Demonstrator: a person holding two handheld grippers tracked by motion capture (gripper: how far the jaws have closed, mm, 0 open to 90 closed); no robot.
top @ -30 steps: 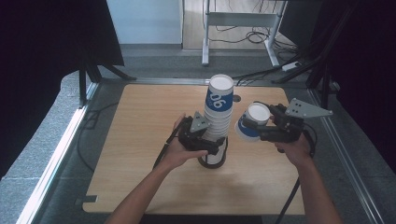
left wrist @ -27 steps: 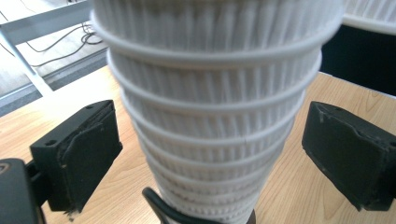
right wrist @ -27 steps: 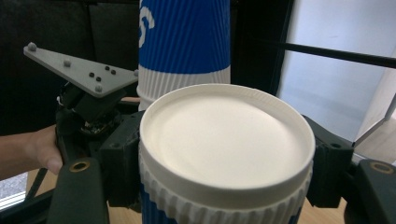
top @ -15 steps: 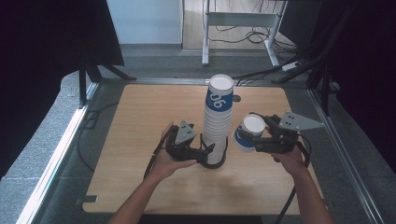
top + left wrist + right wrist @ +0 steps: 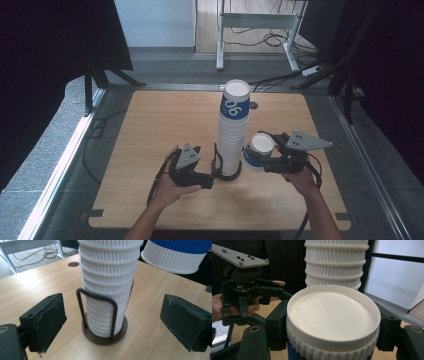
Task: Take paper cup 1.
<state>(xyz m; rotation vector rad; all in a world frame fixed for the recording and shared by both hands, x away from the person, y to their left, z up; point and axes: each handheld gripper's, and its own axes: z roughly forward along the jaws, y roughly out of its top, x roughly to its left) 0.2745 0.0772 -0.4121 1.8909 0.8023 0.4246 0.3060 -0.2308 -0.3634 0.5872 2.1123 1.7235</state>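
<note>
A tall stack of white ribbed paper cups (image 5: 234,130), its top cup banded blue, stands in a wire holder (image 5: 231,175) on a round brown base. My left gripper (image 5: 209,175) lies low at the holder's left. Its jaws are open and have just been closing a little. In the left gripper view the stack (image 5: 107,290) stands ahead of the pads (image 5: 47,320), which do not touch it. My right gripper (image 5: 254,161) is shut on a single upturned cup (image 5: 261,147), held right of the stack. In the right gripper view that cup (image 5: 332,315) sits between the fingers (image 5: 278,327).
The wooden table (image 5: 165,115) has a small round hole (image 5: 253,105) behind the stack. A metal rail (image 5: 65,160) runs along its left side. Desk legs (image 5: 220,45) and cables (image 5: 280,75) lie on the floor beyond the far edge.
The left gripper has drawn back from the stack's base toward the near left. The right gripper has sunk with its cup, closer to the stack's side.
</note>
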